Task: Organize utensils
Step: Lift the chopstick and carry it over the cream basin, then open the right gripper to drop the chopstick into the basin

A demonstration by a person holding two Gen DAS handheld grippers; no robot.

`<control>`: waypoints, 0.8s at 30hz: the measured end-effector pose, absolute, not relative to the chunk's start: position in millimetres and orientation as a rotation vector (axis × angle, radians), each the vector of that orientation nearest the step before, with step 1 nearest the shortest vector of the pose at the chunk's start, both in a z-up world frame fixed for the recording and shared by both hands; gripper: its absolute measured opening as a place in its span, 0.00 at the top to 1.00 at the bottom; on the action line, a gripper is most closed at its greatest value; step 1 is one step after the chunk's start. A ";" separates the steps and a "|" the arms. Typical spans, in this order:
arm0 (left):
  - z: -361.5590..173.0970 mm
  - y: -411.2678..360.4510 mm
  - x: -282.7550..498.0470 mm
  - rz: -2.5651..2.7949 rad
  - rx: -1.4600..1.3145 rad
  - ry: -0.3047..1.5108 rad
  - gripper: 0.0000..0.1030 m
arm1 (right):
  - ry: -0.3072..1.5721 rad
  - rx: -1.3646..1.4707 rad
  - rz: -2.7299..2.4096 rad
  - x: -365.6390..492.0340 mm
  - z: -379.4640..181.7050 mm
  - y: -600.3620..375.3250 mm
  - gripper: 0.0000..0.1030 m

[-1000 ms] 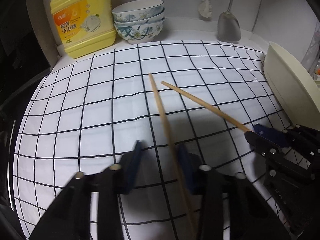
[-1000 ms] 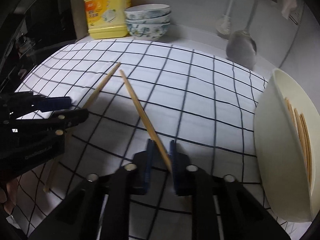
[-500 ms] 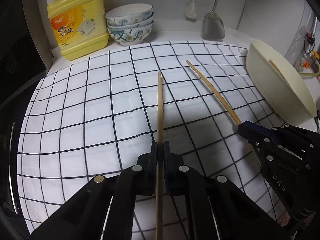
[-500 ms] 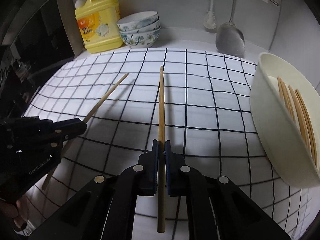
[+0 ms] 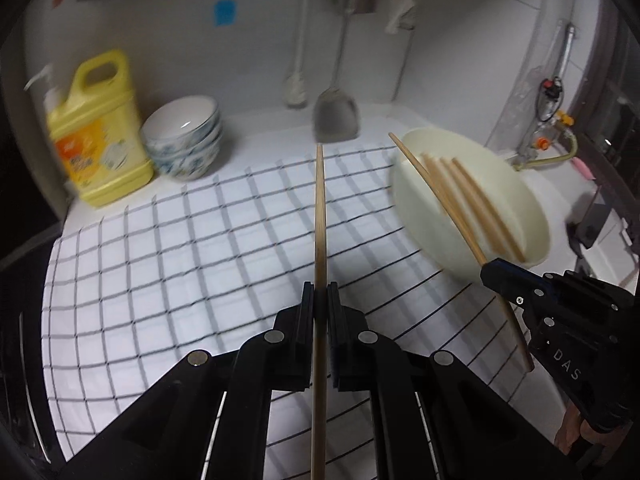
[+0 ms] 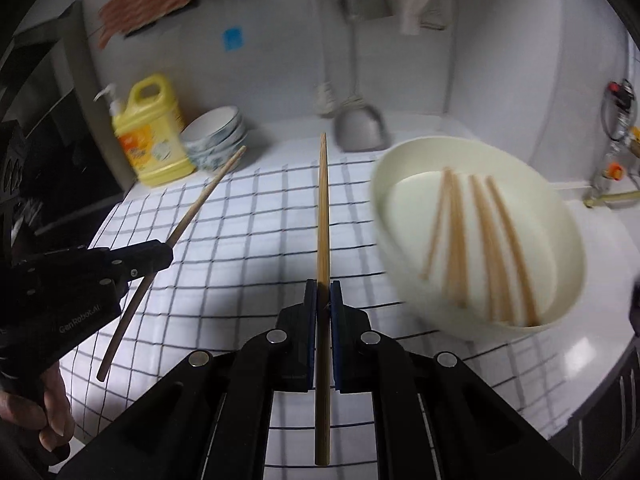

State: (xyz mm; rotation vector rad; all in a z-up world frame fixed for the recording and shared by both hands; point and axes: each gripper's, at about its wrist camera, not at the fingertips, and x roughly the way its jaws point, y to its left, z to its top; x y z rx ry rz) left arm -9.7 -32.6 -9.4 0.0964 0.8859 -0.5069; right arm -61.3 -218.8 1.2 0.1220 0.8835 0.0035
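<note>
Left claw (image 5: pixel 319 300) pinching slender wooden chopstick (image 5: pixel 320 216), right claw (image 6: pixel 323 300) likewise

A white countertop (image 5: pixel 560 184) carries a black-gridded white cloth (image 5: pixel 180 264) across its middle. Behind the cloth, by the wall, a yellow detergent jug (image 5: pixel 100 140) stands just beside stacked floral bowls (image 5: pixel 184 140). A cream oval basin (image 6: pixel 480 236) sits at the cloth's right edge.
</note>
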 end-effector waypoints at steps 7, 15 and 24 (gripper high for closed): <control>14.5 -122.7 1.4 -0.622 0.118 0.855 0.93 | 0.843 0.158 -0.092 -60.8 19.1 -298.4 0.94; 6.7 -219.3 28.8 -0.625 0.141 0.913 0.93 | 0.867 0.261 -0.121 -26.9 0.0 -394.7 0.94; -24.2 -271.8 63.9 -0.584 0.168 0.995 0.93 | 0.947 0.302 -0.085 6.9 -38.0 -425.0 0.94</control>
